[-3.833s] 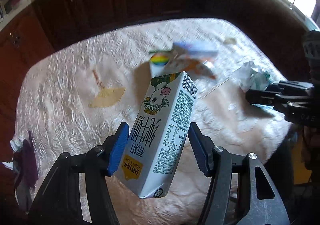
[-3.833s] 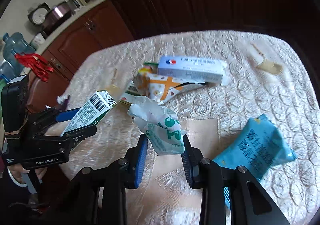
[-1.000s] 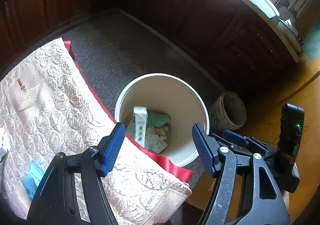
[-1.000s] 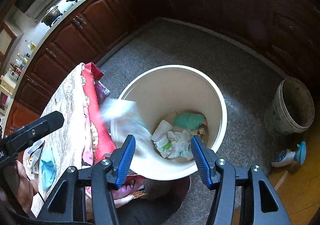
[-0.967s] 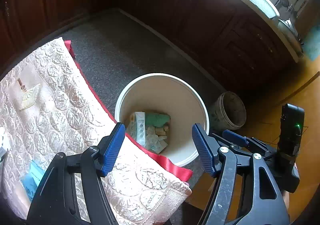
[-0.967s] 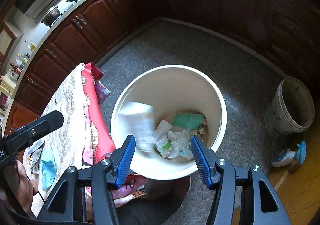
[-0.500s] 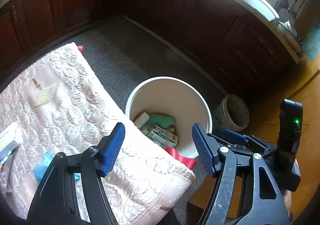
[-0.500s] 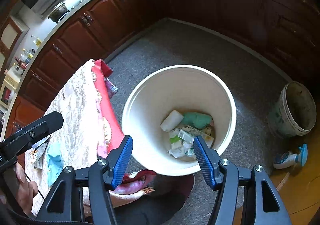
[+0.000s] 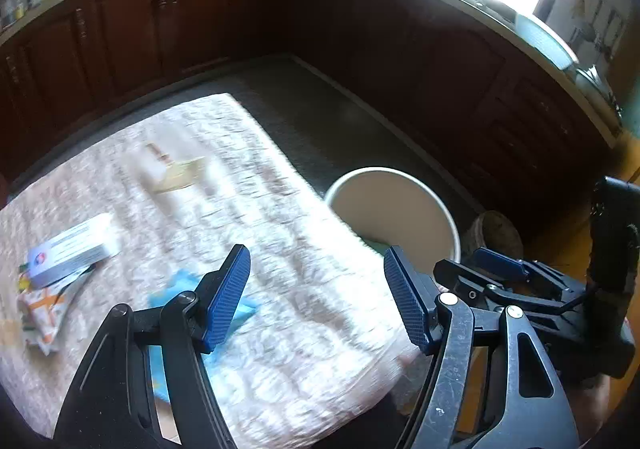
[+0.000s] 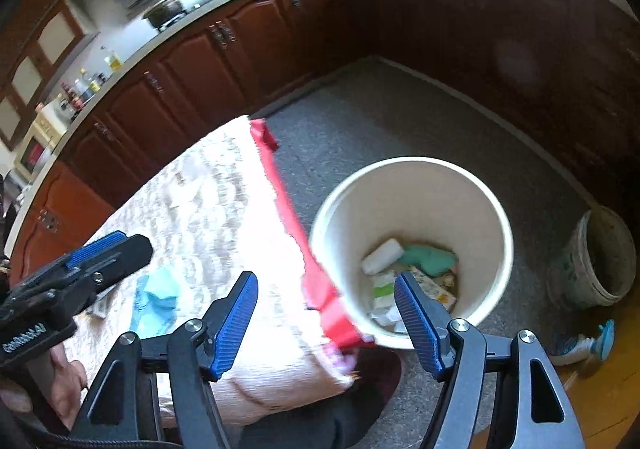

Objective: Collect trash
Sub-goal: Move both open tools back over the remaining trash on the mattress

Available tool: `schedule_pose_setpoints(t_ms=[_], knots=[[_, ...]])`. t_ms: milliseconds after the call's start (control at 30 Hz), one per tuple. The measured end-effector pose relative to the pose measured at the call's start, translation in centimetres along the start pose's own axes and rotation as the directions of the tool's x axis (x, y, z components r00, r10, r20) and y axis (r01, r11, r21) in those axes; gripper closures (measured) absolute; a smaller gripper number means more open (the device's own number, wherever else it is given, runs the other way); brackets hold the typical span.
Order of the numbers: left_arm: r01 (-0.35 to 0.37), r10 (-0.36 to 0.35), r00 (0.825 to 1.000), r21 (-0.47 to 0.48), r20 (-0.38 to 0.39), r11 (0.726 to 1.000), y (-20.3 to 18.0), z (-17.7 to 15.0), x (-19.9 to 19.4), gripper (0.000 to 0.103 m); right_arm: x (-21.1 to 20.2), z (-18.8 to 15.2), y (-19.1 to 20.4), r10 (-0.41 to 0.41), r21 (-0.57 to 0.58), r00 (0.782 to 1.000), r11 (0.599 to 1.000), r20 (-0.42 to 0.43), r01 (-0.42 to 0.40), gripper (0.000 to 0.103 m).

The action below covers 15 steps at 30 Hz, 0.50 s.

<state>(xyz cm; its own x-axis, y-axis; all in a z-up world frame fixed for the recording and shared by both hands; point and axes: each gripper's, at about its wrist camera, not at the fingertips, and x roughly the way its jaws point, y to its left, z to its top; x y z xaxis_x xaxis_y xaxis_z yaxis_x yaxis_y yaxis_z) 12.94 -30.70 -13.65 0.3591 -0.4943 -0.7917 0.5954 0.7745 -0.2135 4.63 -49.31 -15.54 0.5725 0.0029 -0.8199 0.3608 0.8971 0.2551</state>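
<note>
Several pieces of trash already lie at the bottom of the cream waste bin (image 10: 412, 185): a white roll-shaped piece (image 10: 382, 256), a green crumpled wrapper (image 10: 428, 259) and a printed carton (image 10: 434, 287), partly hidden behind the right gripper's finger. The bin stands on the grey floor (image 10: 360, 121) just beside the edge of the surface (image 9: 280, 217), which is covered with a pale quilted cloth with a red hem (image 10: 288, 209) hanging toward the bin.

More trash is still on the surface: a white box with a round red-and-blue mark (image 9: 72, 251), an orange-and-white wrapper (image 9: 44, 309) just below it, a blue packet (image 9: 240, 309) partly hidden behind the left gripper's finger, and a tan fan-shaped piece (image 9: 180, 173) further away.

The right gripper (image 10: 326, 319) hangs above the gap between the surface edge and the bin; its jaws have just been opening, stand wide apart and have nothing between them. The left gripper (image 9: 316, 297) hangs over the surface near its edge, jaws wide apart and empty.

A smaller dirty bucket (image 10: 600, 257) stands on the floor past the bin, with a blue-and-white spray bottle (image 10: 588, 345) lying near it. Dark wooden cabinets (image 10: 192, 65) ring the room.
</note>
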Motion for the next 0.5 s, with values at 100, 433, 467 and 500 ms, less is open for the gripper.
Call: schedule_pose_setpoints(t_ms=[100,433,467,500], knots=[[-0.028,0.028,1.0,-0.018,0.007,0.999,2.2,-1.1,-1.3,0.035,0.4,-0.3,1.9,0.02,-0.033,1.0,0.999,-0.015,-0.021,0.034],[-0.171,0.173,0.985,-0.112,0.011,0.979,11.3,-4.5,-5.0,0.035,3.3,-2.0,8.8,0.089,-0.123,0.991,0.987,-0.101,-0.101,0.03],[-0.206,0.209,0.978,-0.117,0.014,0.972,12.5,-4.8,-5.3,0.035,3.5,-2.2,9.3,0.092,-0.131,0.99,0.986,-0.106,-0.105,0.03],[-0.238,0.242,0.97,-0.12,0.016,0.964,13.4,-5.1,-5.6,0.034,3.8,-2.4,10.0,0.096,-0.142,0.989,0.984,-0.115,-0.112,0.03]])
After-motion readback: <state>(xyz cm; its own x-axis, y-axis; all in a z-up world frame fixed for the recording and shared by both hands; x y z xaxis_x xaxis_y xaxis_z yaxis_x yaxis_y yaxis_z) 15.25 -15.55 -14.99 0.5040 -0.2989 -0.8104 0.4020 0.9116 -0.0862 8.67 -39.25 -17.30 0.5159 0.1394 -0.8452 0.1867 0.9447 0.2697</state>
